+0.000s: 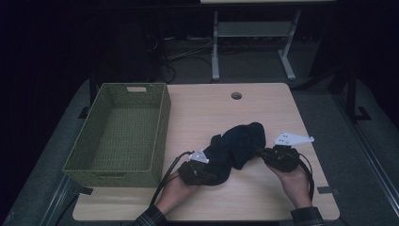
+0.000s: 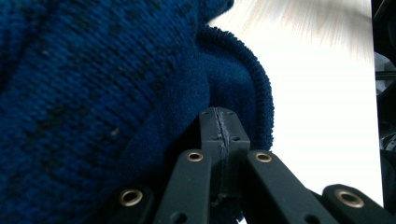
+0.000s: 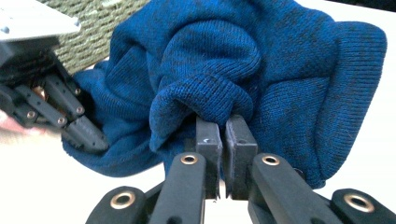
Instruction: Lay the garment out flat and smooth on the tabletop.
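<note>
Both grippers clamp blue knit garment, lying left-right

A lab: dark room, bare wooden table, floor cables.

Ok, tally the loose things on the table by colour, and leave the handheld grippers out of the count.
Blue: 1, the knit garment, bunched between the left gripper and the right gripper, both shut on its fabric.
Green: 1, the woven basket, nothing in it, at the table's left side.
Total: 2
</note>
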`<action>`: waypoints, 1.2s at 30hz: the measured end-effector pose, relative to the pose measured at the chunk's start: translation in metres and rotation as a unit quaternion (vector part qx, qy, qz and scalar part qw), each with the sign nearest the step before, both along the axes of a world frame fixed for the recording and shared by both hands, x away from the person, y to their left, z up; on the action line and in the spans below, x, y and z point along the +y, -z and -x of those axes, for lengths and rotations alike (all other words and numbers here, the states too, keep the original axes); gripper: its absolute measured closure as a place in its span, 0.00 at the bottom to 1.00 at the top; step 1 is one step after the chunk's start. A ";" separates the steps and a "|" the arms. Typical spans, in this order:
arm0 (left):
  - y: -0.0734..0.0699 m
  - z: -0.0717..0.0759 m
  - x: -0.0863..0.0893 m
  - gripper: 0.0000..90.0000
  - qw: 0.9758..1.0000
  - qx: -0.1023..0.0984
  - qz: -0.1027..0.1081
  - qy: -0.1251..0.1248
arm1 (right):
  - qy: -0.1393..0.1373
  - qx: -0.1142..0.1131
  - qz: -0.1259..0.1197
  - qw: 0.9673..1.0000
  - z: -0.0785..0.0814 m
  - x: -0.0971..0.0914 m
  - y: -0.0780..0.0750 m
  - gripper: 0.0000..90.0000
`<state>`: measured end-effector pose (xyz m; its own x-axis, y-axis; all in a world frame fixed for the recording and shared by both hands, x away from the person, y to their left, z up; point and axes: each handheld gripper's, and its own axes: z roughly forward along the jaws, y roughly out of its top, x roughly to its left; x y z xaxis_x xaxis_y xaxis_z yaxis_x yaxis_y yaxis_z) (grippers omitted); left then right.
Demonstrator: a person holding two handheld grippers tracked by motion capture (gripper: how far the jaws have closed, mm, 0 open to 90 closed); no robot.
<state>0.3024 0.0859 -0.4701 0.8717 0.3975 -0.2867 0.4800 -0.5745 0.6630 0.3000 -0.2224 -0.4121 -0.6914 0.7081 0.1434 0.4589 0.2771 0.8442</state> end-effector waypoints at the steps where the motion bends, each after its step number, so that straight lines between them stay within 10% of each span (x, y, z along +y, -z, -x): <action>1: 0.000 0.000 0.000 1.00 1.000 -0.001 0.000 0.001 | 0.000 0.001 -0.001 1.000 -0.002 0.000 -0.001 0.96; 36: -0.002 0.000 -0.002 1.00 1.000 -0.004 -0.010 0.004 | -0.006 -0.010 0.011 1.000 -0.079 0.034 -0.061 0.96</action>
<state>0.3023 0.0843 -0.4682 0.8769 0.3970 -0.2709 0.4701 -0.5916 0.6550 0.3787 -0.1887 -0.3515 -0.7019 0.7032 0.1133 0.4386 0.3014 0.8466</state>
